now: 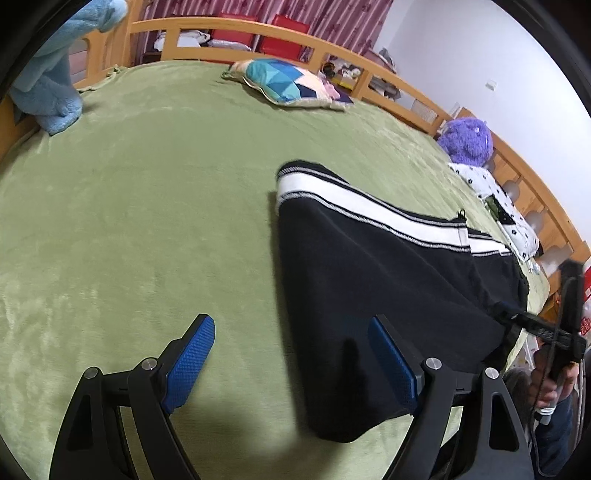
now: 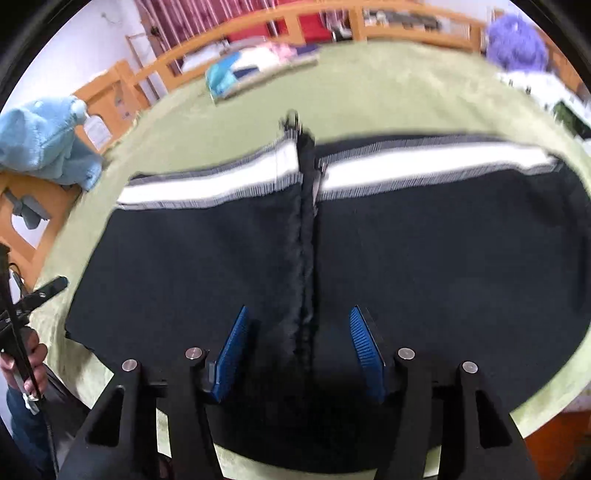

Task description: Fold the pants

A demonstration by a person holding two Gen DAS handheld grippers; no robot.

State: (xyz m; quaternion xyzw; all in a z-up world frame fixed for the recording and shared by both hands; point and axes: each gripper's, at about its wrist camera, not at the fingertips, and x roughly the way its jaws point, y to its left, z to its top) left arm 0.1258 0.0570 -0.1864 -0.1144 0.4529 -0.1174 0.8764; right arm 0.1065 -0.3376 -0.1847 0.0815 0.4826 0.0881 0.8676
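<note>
While both tools hover above the bed, the black pants point(image 1: 388, 280) lie flat on the green fleece blanket point(image 1: 147, 206), their white side stripe point(image 1: 354, 201) running along the far edge. Left gripper point(image 1: 291, 363): jaws spread wide and holding nothing, one blue pad point(image 1: 190, 363) over bare blanket, the other over the near end of the pants. Right gripper point(image 2: 301, 350): jaws likewise spread and empty, straddling a dark ridge of fabric point(image 2: 306, 258) that runs across the middle of the pants point(image 2: 443, 258) toward the stripe; whether its pads touch the cloth cannot be told. In the left wrist view, the right gripper point(image 1: 517, 317) reaches the pants' right-hand edge, gripped by the person's right hand point(image 1: 554, 384). Background: a patterned cushion point(image 1: 295, 83), a light blue plush toy point(image 1: 55, 85) and a purple plush toy point(image 1: 467, 140) lie near the wooden bed rail point(image 1: 258, 29).
</note>
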